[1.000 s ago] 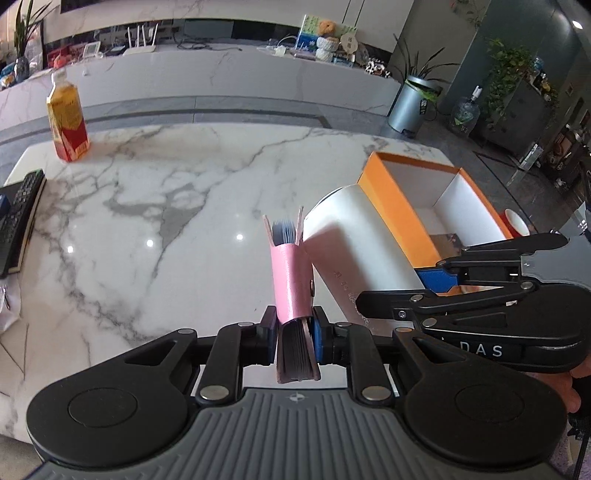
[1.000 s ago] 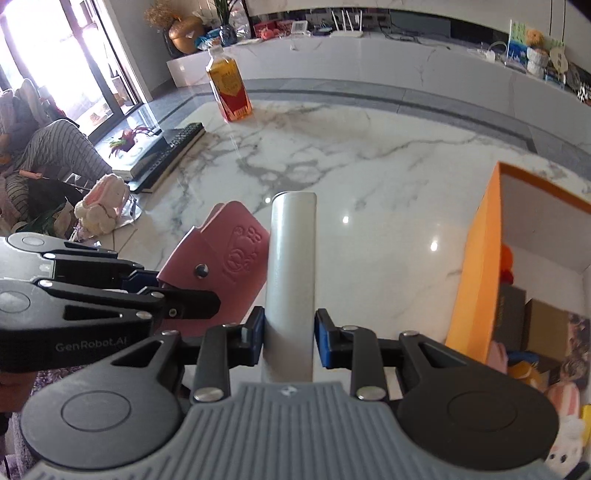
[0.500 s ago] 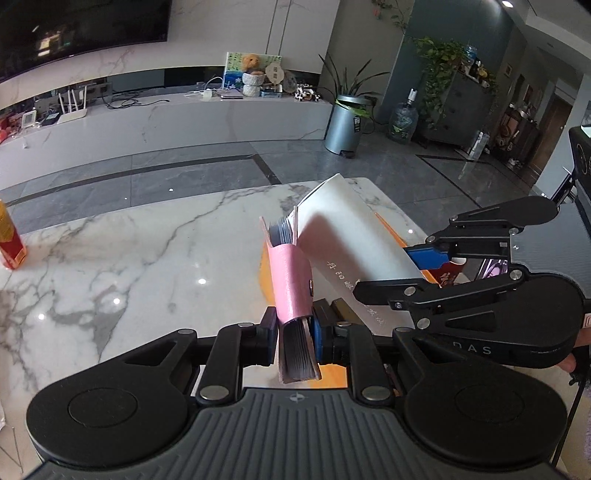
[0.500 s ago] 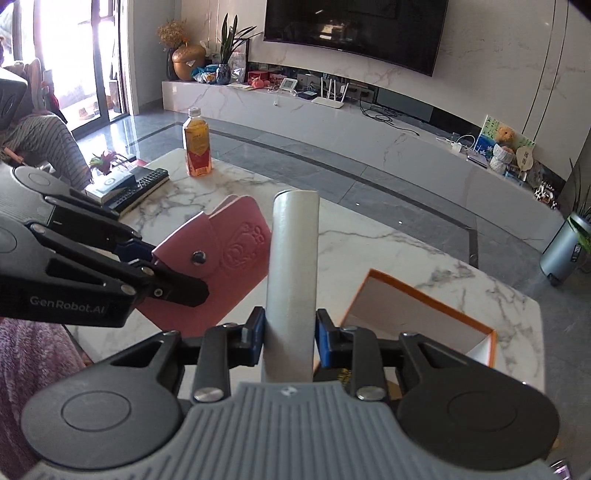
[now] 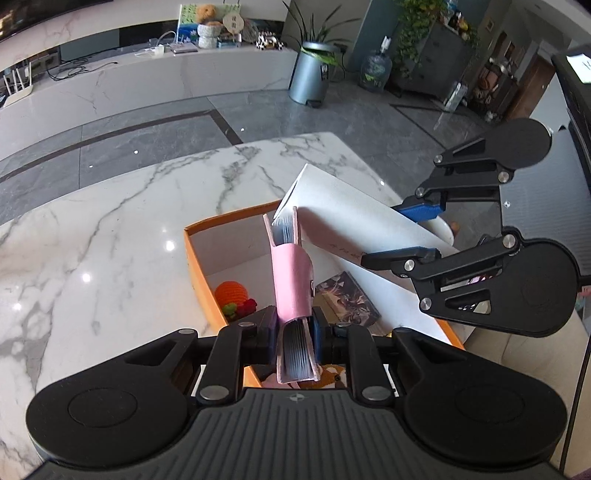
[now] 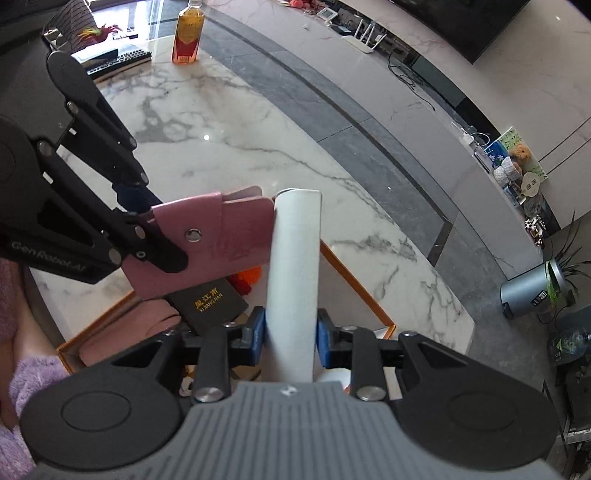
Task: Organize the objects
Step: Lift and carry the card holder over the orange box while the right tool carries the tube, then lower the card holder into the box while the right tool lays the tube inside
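Pink leather card holder [image 5: 293, 280], stuffed with cards, is pinched between the blue pads of my left gripper [image 5: 294, 330] and held above the open orange box [image 5: 192, 258]. My right gripper [image 6: 291, 334] is clamped on a white flat packet [image 6: 293, 273], also over the box; its far end touches the card holder. Inside the box I see an orange knitted ball [image 5: 231, 292] and a dark booklet with gold lettering [image 6: 212, 301]. The box sits on a white marble table [image 5: 110, 229]; a bottle of amber drink [image 6: 188, 35] stands at its far edge.
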{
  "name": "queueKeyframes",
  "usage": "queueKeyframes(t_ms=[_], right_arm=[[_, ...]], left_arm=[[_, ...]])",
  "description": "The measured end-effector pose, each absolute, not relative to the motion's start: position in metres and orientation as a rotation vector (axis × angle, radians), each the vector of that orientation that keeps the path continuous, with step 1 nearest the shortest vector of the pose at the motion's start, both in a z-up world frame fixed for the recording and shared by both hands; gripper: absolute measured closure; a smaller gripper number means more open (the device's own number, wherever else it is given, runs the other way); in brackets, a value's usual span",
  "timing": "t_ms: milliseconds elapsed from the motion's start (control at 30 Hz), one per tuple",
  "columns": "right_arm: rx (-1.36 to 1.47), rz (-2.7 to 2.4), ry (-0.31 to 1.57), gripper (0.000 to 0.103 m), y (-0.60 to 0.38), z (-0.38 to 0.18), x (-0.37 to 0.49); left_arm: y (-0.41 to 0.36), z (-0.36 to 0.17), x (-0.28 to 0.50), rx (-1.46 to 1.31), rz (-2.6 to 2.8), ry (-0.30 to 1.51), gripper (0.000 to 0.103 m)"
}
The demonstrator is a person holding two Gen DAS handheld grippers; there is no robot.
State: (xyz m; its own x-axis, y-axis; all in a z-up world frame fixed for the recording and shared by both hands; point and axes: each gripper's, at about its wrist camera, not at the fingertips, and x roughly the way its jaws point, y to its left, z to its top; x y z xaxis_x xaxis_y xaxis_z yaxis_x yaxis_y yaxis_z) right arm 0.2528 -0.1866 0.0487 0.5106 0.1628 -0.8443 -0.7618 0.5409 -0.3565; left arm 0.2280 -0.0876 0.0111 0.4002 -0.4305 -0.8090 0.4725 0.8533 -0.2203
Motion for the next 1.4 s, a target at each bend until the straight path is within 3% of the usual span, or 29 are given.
queueKeyframes(t_ms=[567, 900, 1167, 1400], right_arm=[[-0.928, 0.803, 0.843, 0.074, -0.21, 0.002, 0.314], [-1.183, 0.967, 0.742, 0.074, -0.191, -0.033, 0.317], [-1.251, 1.074, 0.688, 0.074, -0.182, -0.043, 0.33], [-1.226, 1.135, 0.685, 0.074, -0.176, -0.052, 0.337]], left_arm=[[-0.134, -0.038, 0.257, 0.3, -0.799, 1.094, 0.082], [-0.144, -0.067, 0.267, 0.546, -0.981, 1.071, 0.082], [-0.164, -0.072, 0.258, 0.751, -1.104, 1.006, 0.082], [-0.165, -0.077, 0.261, 0.758, -1.114, 1.006, 0.082]])
